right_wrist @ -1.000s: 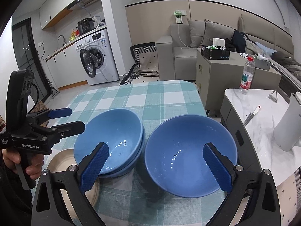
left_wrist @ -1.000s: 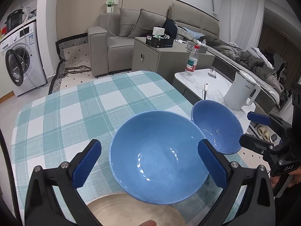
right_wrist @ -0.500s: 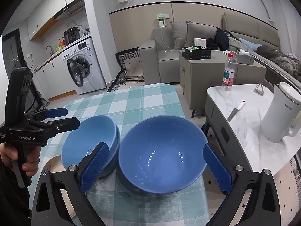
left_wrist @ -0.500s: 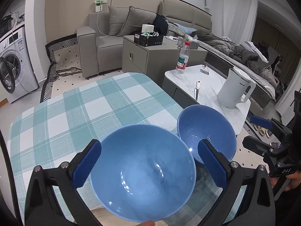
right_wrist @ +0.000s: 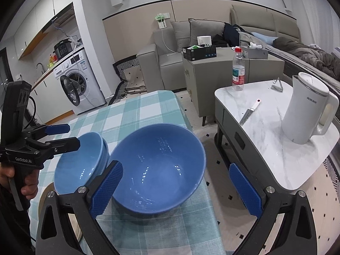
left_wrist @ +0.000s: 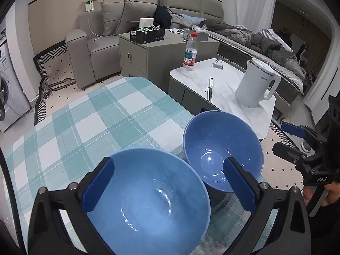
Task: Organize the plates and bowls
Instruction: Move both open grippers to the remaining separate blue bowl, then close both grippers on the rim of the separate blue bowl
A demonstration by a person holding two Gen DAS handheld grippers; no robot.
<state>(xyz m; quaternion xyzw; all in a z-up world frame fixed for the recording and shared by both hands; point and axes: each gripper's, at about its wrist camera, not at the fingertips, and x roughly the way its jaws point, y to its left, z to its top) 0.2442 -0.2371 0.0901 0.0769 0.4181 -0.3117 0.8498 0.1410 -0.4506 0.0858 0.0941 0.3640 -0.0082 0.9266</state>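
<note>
On the teal checked tablecloth (left_wrist: 85, 127) stand two blue bowls nested together (left_wrist: 148, 201) and, to their right, a single blue bowl (left_wrist: 223, 148) close to the table's right edge. In the right wrist view the nested bowls (right_wrist: 82, 161) rest on a beige plate (right_wrist: 45, 193), left of the single bowl (right_wrist: 157, 170). My left gripper (left_wrist: 169, 183) is open, its fingers wide apart over the nested bowls. My right gripper (right_wrist: 175, 189) is open too, just in front of the single bowl. Each gripper shows in the other's view, the left gripper (right_wrist: 73, 136) and the right gripper (left_wrist: 279, 137), both gripping nothing.
Right of the table stands a white marble side table (right_wrist: 265, 131) with a white kettle (right_wrist: 308, 112), a knife (right_wrist: 249, 111) and a water bottle (right_wrist: 238, 70). A grey cabinet (left_wrist: 157, 57) and a sofa (left_wrist: 95, 48) lie beyond. A washing machine (right_wrist: 78, 87) is far left.
Both views have swung to the right, toward the side table. The nested bowls sit lower and closer in the left view, and the plate has dropped out of it. Both grippers stayed open.
</note>
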